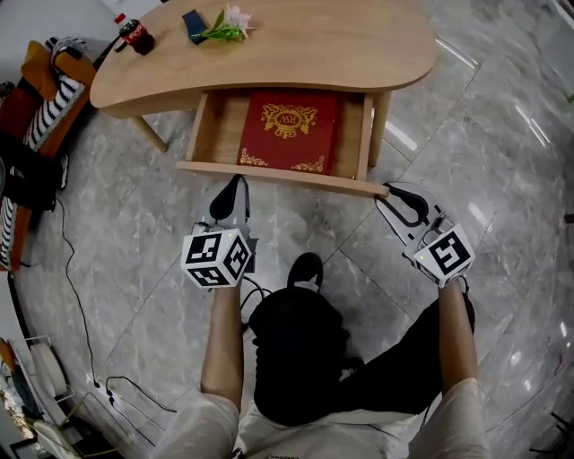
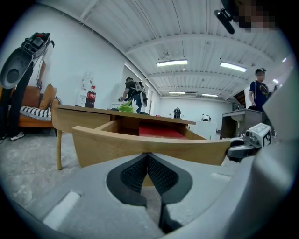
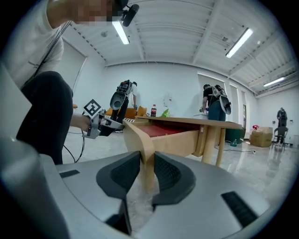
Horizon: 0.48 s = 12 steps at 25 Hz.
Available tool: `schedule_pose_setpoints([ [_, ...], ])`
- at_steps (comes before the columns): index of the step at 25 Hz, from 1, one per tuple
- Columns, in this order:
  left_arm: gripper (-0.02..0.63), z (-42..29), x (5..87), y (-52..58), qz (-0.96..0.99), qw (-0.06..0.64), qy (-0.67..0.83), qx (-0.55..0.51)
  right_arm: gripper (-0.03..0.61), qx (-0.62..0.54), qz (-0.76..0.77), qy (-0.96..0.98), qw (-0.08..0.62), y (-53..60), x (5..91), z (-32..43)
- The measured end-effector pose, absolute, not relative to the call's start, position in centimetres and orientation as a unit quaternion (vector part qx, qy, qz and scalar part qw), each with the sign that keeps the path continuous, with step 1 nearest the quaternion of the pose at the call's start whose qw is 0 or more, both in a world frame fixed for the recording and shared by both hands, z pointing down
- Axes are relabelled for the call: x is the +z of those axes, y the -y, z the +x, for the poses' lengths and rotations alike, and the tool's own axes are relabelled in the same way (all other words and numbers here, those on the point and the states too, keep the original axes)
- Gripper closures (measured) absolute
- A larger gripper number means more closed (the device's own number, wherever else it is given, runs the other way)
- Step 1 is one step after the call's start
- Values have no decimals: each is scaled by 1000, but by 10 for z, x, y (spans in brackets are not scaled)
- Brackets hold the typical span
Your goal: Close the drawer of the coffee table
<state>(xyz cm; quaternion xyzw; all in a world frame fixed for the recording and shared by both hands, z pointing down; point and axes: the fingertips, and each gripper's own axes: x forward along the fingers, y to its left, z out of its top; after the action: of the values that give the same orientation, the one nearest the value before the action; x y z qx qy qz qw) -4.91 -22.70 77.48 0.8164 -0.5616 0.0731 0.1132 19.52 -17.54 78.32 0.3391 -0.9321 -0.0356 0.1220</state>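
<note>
At the right end of the pale wooden drawer (image 1: 215, 116), my right gripper (image 3: 147, 162) grasps the front board (image 1: 278, 173), with one dark ribbed pad (image 3: 122, 173) against each face of it. Before that board, left of its middle, my left gripper (image 2: 148, 156) is clenched on nothing, its tips pressed together; I cannot tell whether they touch the wood. Inside the drawer lies a red book with gold ornament (image 1: 289, 130). The drawer stands pulled well out from under the rounded light-wood coffee table (image 1: 323, 45). Behind the drawer, on the tabletop's left part, sit a cola bottle (image 1: 134, 34), a dark flat phone (image 1: 194, 25) and a green sprig with pale blossoms (image 1: 226, 27). Grey marbled floor (image 1: 502, 152) runs beneath.
</note>
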Motion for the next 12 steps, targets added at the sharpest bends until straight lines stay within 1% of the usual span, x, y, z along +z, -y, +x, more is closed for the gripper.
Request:
schedule_pose_setpoints([
  [4, 604, -49, 775, 226, 819, 125, 557, 61, 477, -30, 330, 935, 129, 174, 783, 195],
  [9, 604, -47, 756, 230, 822, 120, 556, 33, 477, -6, 343, 936, 73, 177, 765, 200],
  [12, 604, -44, 749, 232, 827, 113, 550, 33, 477, 0, 346, 937, 56, 178, 758, 203],
])
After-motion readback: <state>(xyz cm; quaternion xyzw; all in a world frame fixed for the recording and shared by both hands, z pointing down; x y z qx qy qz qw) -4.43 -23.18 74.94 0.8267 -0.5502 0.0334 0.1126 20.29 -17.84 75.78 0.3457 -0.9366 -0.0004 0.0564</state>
